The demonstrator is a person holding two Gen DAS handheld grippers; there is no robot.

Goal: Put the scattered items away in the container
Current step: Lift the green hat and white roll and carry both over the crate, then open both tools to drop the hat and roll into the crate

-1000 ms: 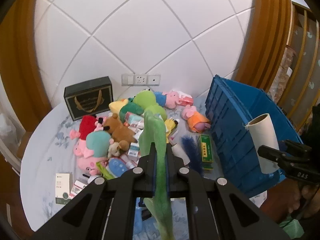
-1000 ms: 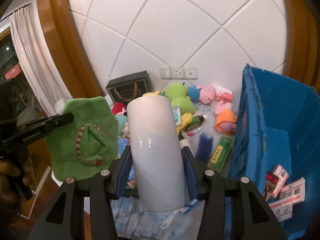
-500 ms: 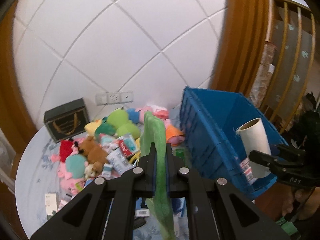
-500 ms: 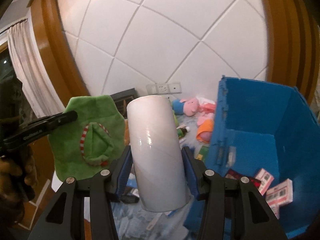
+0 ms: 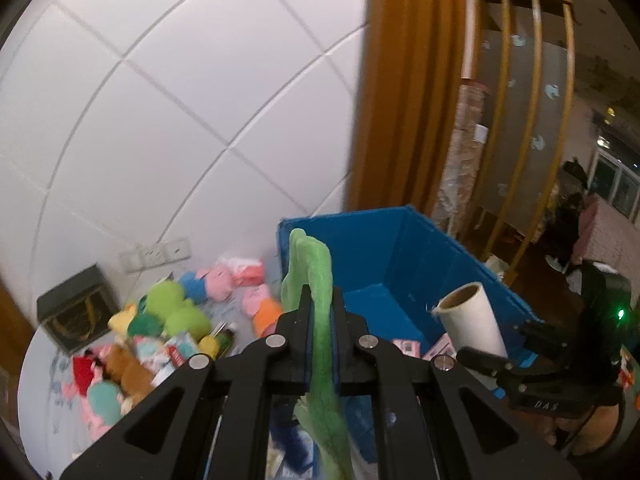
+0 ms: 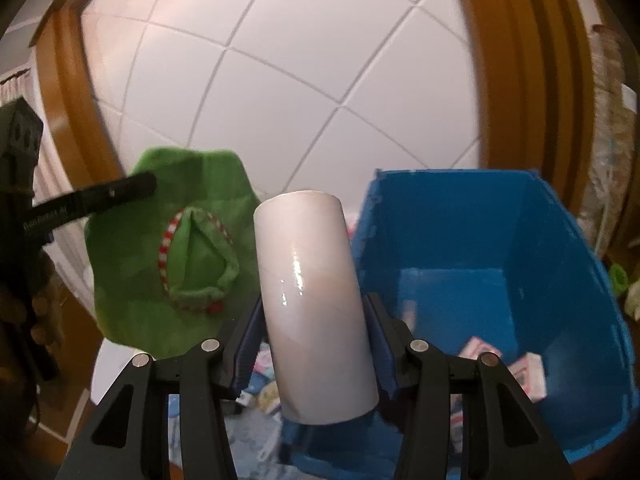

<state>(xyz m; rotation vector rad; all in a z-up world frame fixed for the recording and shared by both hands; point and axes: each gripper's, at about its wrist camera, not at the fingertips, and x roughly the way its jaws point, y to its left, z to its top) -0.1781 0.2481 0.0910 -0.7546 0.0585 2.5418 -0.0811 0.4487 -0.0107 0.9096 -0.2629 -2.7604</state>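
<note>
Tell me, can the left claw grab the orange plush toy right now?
Probably not: the left claw is shut on the green cloth, so it has no free grip for the orange plush toy.

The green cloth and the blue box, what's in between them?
In the right wrist view, the white roll sits between the green cloth and the blue box, clamped in the right hand-held gripper. Behind it is white wall.

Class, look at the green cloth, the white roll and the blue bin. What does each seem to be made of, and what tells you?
Green cloth: soft fleece or plush, going by its fuzzy, matte, floppy look.
White roll: glossy film or paper, with shiny highlights; the core looks like cardboard.
Blue bin: probably hard plastic, with stiff, smooth walls.
</note>
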